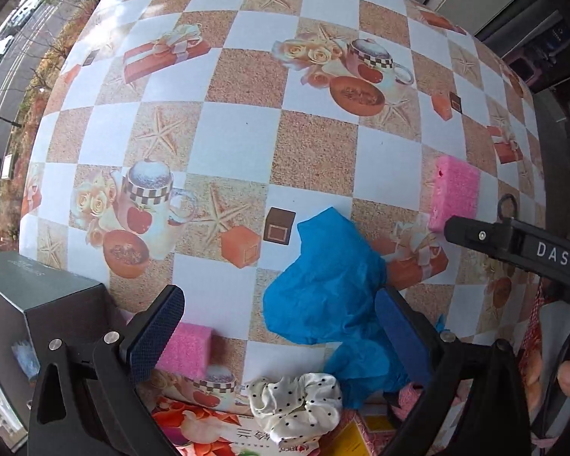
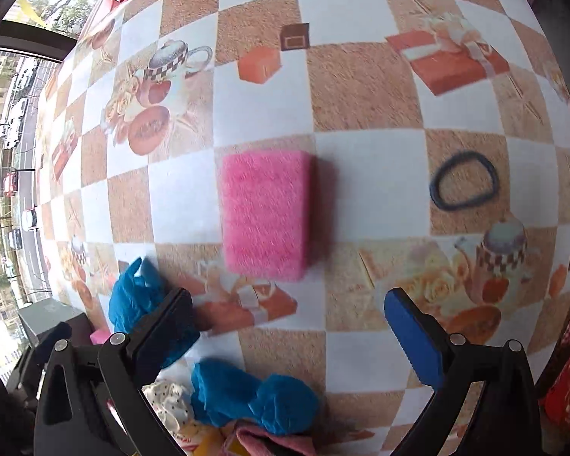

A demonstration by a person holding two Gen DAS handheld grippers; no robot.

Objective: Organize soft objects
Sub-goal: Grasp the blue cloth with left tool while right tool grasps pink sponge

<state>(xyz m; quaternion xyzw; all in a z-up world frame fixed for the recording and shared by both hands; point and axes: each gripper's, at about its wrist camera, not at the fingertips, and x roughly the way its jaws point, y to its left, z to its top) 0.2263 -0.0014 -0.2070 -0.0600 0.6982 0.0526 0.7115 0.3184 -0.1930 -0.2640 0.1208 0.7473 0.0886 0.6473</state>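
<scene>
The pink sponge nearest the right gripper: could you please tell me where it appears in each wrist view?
Left wrist view: the pink sponge lies at the right edge, just beyond the tip of the right gripper's finger.
Right wrist view: it lies at the centre, ahead of the open right gripper, apart from both fingers.
Shared landmark: the crumpled blue glove, left of the sponge in both.
</scene>
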